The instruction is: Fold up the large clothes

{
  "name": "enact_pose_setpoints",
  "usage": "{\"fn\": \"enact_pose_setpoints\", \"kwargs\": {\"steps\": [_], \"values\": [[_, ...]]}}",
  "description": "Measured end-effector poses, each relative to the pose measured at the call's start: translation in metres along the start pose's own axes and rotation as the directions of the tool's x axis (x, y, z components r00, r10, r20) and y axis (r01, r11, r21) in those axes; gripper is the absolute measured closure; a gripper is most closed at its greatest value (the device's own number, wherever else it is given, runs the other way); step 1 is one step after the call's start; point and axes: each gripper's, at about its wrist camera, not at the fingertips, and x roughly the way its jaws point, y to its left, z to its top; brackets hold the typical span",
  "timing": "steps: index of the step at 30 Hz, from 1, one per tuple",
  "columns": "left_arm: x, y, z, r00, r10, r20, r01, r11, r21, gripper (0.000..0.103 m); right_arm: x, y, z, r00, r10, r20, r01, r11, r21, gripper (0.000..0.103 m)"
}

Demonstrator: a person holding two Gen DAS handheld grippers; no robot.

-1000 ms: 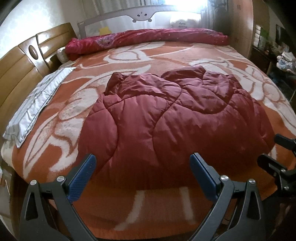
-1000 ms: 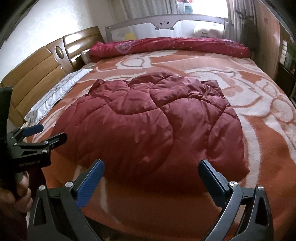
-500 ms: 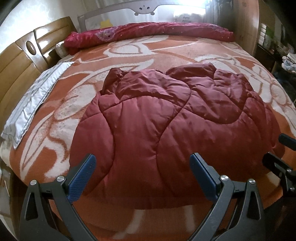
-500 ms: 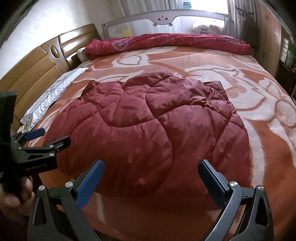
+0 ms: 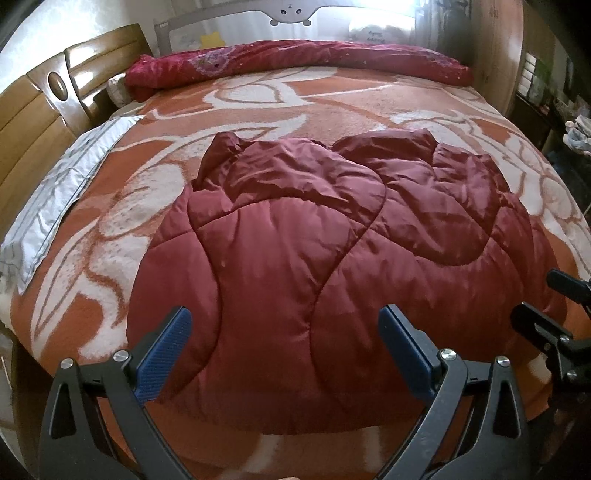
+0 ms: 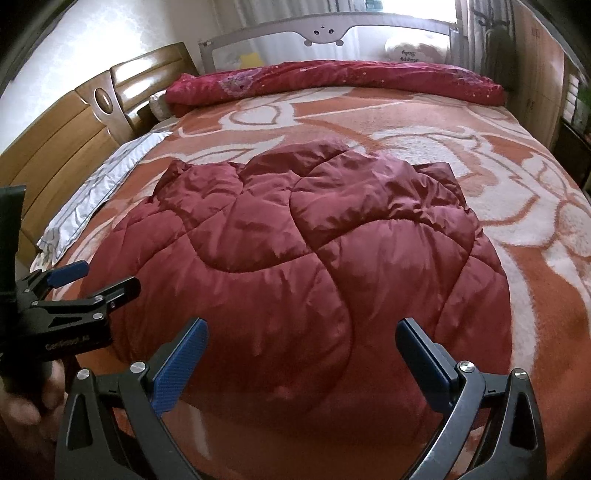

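Note:
A dark red quilted padded garment (image 5: 332, 258) lies spread flat on the bed, also in the right wrist view (image 6: 295, 266). My left gripper (image 5: 284, 347) is open and empty, hovering over the garment's near hem at its left part. My right gripper (image 6: 301, 354) is open and empty, over the near hem further right. The left gripper also shows at the left edge of the right wrist view (image 6: 92, 280), open. The right gripper's fingers (image 5: 543, 325) show at the right edge of the left wrist view.
The bed has an orange and white patterned blanket (image 5: 332, 99). A rolled red floral quilt (image 5: 295, 59) lies along the far side. A wooden headboard (image 5: 44, 110) and a pale pillow (image 5: 62, 192) are at left. A grey bed rail (image 6: 325, 33) stands behind.
Both grippers have moved forward toward the garment, so its near hem now lies between and under the fingers. Both stayed open. The garment has not moved.

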Motion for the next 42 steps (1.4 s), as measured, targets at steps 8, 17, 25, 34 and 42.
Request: {"fn": "enact_pose_setpoints", "kwargs": {"steps": [8, 17, 25, 34, 42], "values": [[-0.002, -0.001, 0.004, 1.0, -0.009, 0.0, 0.009, 1.0, -0.007, 0.002, -0.001, -0.001, 0.006, 1.0, 0.005, 0.003, -0.005, 1.0, 0.001, 0.001], [0.0, 0.001, 0.005, 1.0, -0.017, -0.012, 0.016, 1.0, -0.015, 0.002, -0.001, -0.003, 0.008, 1.0, 0.007, 0.006, -0.008, 1.0, 0.005, 0.001], [0.0, 0.001, 0.006, 1.0, -0.026, -0.007, 0.026, 1.0, -0.015, 0.002, -0.004, -0.006, 0.014, 1.0, 0.008, 0.012, -0.008, 1.0, 0.007, 0.001], [0.0, 0.0, 0.006, 1.0, -0.023, -0.01, 0.023, 1.0, -0.011, 0.002, -0.004, -0.006, 0.014, 1.0, 0.008, 0.015, -0.008, 1.0, 0.008, 0.001], [-0.001, 0.0, 0.008, 1.0, -0.022, -0.003, 0.022, 1.0, -0.006, 0.002, -0.004, -0.007, 0.014, 1.0, 0.008, 0.016, -0.008, 1.0, 0.009, 0.001]]}}
